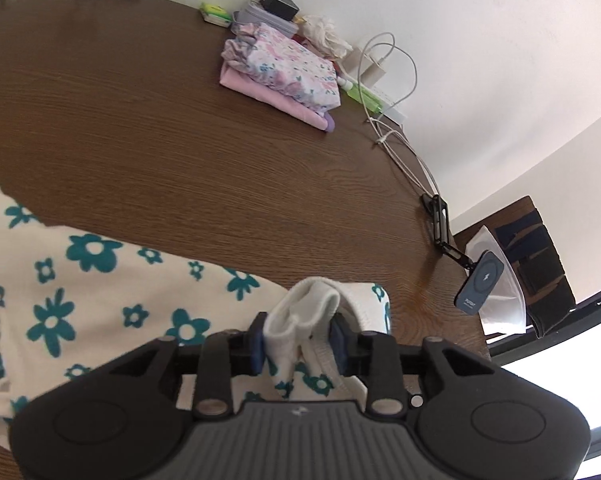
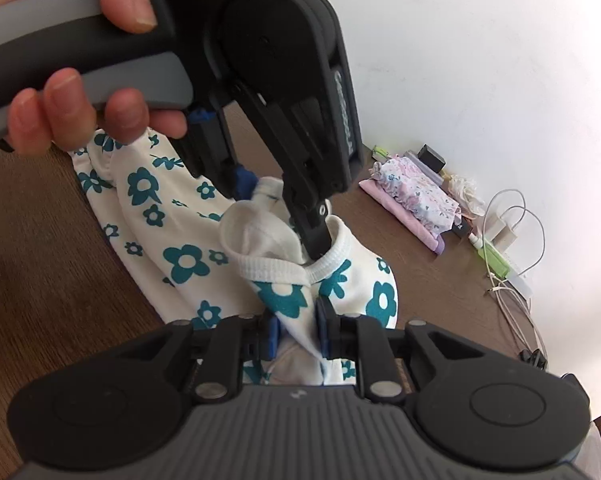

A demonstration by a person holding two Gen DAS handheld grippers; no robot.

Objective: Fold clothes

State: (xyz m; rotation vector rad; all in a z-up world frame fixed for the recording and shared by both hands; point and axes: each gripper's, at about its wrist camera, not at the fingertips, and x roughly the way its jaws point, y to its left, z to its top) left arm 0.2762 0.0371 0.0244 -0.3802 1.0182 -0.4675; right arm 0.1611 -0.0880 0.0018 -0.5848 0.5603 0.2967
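Note:
A white garment with teal flowers (image 1: 100,304) lies on the brown wooden table (image 1: 180,140). My left gripper (image 1: 300,340) is shut on its white ribbed collar, bunched between the blue pads. In the right wrist view my right gripper (image 2: 298,334) is shut on a fold of the same garment (image 2: 172,240) just below the collar. The left gripper (image 2: 260,192), held by a hand, comes down from above and pinches the collar a little beyond the right gripper.
A folded stack of pink and floral clothes (image 1: 280,76) sits at the table's far side, with small boxes, a charger and white cables (image 1: 388,92) along the wall. A phone holder (image 1: 478,280) is clamped at the right table edge.

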